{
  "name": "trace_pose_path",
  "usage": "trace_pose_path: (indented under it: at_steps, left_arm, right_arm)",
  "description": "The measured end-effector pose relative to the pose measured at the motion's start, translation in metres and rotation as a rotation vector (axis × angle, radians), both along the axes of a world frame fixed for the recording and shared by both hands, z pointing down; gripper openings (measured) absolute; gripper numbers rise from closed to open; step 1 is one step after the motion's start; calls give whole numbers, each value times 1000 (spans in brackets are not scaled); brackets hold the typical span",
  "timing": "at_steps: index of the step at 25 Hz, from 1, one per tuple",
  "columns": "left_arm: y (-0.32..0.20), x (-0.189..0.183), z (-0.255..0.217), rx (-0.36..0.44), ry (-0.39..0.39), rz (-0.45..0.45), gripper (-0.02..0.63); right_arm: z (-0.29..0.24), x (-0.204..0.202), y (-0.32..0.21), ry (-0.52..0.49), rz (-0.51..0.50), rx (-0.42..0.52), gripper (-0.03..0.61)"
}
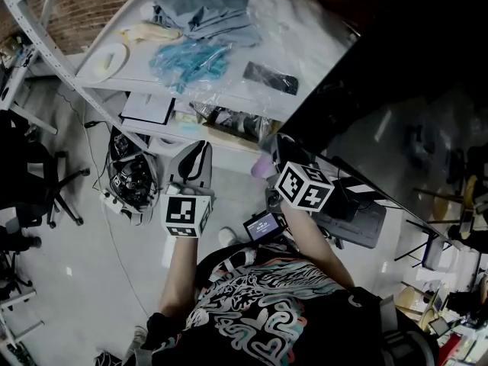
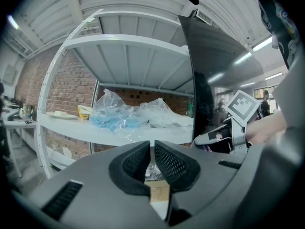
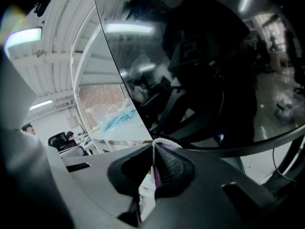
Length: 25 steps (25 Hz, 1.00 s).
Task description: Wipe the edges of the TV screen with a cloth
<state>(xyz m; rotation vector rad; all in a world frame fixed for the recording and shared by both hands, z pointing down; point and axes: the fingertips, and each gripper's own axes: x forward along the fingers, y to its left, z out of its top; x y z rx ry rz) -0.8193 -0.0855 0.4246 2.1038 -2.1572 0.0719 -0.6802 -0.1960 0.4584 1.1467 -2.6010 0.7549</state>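
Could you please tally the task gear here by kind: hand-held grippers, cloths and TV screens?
Hand-held grippers: 2, the left hand-held gripper, closed with nothing in it, and the right hand-held gripper
Cloths: 1, the cloth pinched in the right hand-held gripper
TV screens: 1, the TV screen
Total: 4

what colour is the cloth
The cloth is purple with a white edge; it shows best in the right gripper view.
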Motion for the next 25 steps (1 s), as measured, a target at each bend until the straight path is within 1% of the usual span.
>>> trace_pose_path:
  at_steps: [3,6,11,14,17,21,25]
  left_arm:
    - [4,-1,-2,1,-2,-1,40]
    - [9,2,-3,-2,-8,8,40]
    - [12,17,-17,17,-20,49,40]
    - [7,35,-21,31,-31,88,40]
    - [5,54,-19,32,-34,111,40]
    - [11,87,-27,45,-35,124,40]
    - [30,127,-39,54,-38,131,40]
  right_arm:
    - [0,-5,2,16,-17,25,37]
    - [-1,-3,9,49,-49,74,37]
    - [-14,16,26,112,-73,180,37]
    - [-19,35,34,151,-72,237,37]
    - [-23,54,45,165,-76,271,37]
    - [-36,92,65,170,-77,327,37]
    - [-54,130,89,155,-95,369,37]
